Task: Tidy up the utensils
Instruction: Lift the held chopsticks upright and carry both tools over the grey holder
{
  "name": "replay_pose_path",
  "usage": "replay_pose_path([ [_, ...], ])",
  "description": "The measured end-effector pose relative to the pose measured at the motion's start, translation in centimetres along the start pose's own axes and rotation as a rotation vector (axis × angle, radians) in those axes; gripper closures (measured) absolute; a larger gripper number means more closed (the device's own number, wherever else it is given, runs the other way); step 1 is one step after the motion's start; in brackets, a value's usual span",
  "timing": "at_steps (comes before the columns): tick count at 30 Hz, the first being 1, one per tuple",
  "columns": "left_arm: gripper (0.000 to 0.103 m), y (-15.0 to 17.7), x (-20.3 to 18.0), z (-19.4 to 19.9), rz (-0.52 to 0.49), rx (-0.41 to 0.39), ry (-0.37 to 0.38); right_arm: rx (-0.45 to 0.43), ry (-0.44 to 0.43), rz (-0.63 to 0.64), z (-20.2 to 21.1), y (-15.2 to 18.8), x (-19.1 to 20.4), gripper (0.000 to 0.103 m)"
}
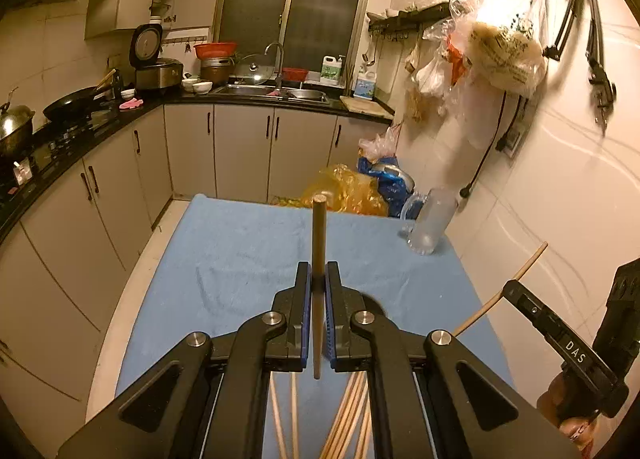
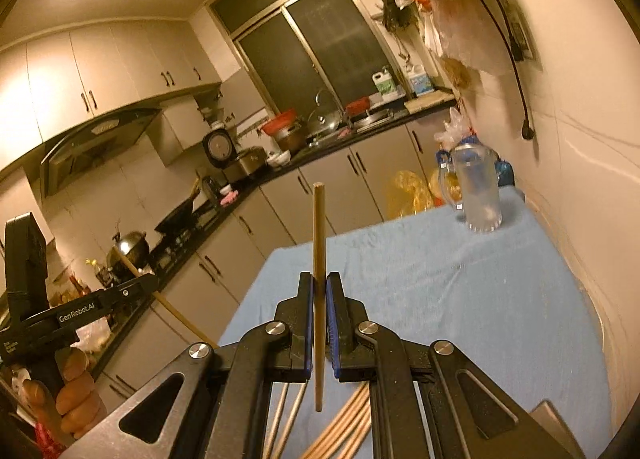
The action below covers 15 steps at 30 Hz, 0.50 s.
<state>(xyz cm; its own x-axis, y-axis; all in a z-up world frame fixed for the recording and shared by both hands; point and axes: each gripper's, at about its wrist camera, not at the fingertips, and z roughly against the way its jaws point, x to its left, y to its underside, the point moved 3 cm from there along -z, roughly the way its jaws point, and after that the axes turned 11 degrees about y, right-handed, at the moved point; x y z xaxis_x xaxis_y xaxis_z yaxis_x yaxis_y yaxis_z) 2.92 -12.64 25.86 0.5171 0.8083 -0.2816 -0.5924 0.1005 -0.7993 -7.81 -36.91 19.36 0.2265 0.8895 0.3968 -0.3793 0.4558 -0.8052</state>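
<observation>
My left gripper (image 1: 319, 279) is shut on a wooden chopstick (image 1: 319, 235) that stands upright between its blue pads, above the blue cloth (image 1: 248, 259). My right gripper (image 2: 319, 287) is shut on another wooden chopstick (image 2: 319, 227), also upright. Several loose chopsticks (image 1: 348, 415) lie on the cloth under the left gripper; they also show under the right gripper (image 2: 344, 427). A clear glass mug (image 1: 432, 221) stands at the cloth's far right corner, also in the right wrist view (image 2: 478, 189). The right gripper with its chopstick (image 1: 528, 265) shows at the right of the left view.
The cloth-covered table (image 2: 440, 279) stands against the tiled right wall (image 1: 560, 179). Yellow and blue plastic bags (image 1: 352, 191) lie on the floor beyond it. A black counter (image 1: 80, 131) with a wok, rice cooker and sink runs along the left and back. Bags (image 1: 504, 43) hang from wall hooks.
</observation>
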Motion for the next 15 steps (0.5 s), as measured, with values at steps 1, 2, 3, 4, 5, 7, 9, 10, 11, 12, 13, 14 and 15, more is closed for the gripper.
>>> replay_pose_path([
  [1, 0.097, -0.6, -0.2, -0.4, 0.008, 0.000, 0.008, -0.007, -0.001, -0.007, -0.3, -0.7, 0.0, 0.096],
  [2, 0.097, -1.0, -0.3, -0.7, 0.011, 0.002, 0.012, -0.010, 0.000, -0.012, -0.4, -1.1, 0.1, 0.096],
  [3, 0.097, -1.5, -0.4, -1.1, 0.014, 0.002, 0.017, -0.013, 0.001, -0.021, -0.7, -1.7, 0.0, 0.096],
  [4, 0.097, -1.8, -0.5, -1.4, 0.016, -0.001, 0.020, -0.016, -0.003, -0.030, -0.9, -2.3, 0.0, 0.096],
  [5, 0.097, -2.3, -0.6, -1.6, 0.018, -0.005, 0.024, -0.019, -0.005, -0.035, -1.1, -2.6, 0.0, 0.096],
  [7, 0.097, -3.3, -0.9, -2.1, 0.021, -0.010, 0.043, -0.033, -0.006, -0.048, -1.4, -3.7, 0.0, 0.096],
  [9, 0.097, -4.0, -1.2, -2.6, 0.024, -0.019, 0.050, -0.050, -0.005, -0.048, -1.7, -4.6, 0.0, 0.096],
  [10, 0.097, -4.3, -1.4, -3.0, 0.024, -0.021, 0.054, -0.061, 0.007, -0.047, -2.0, -5.0, 0.0, 0.096],
  [11, 0.097, -4.4, -1.5, -3.5, 0.026, -0.018, 0.059, -0.062, 0.013, -0.047, -2.3, -5.1, -0.2, 0.096],
  [12, 0.097, -4.4, -1.6, -4.2, 0.033, -0.010, 0.066, -0.057, 0.018, -0.050, -3.0, -5.2, -0.3, 0.096],
  [13, 0.097, -4.4, -1.6, -4.7, 0.036, -0.004, 0.070, -0.051, 0.020, -0.052, -3.4, -5.2, -0.4, 0.096],
  [14, 0.097, -4.2, -1.6, -5.4, 0.038, 0.006, 0.073, -0.042, 0.025, -0.053, -4.0, -5.2, -0.5, 0.096],
  [15, 0.097, -3.9, -1.6, -6.1, 0.038, 0.016, 0.075, -0.033, 0.032, -0.053, -4.7, -5.0, -0.8, 0.096],
])
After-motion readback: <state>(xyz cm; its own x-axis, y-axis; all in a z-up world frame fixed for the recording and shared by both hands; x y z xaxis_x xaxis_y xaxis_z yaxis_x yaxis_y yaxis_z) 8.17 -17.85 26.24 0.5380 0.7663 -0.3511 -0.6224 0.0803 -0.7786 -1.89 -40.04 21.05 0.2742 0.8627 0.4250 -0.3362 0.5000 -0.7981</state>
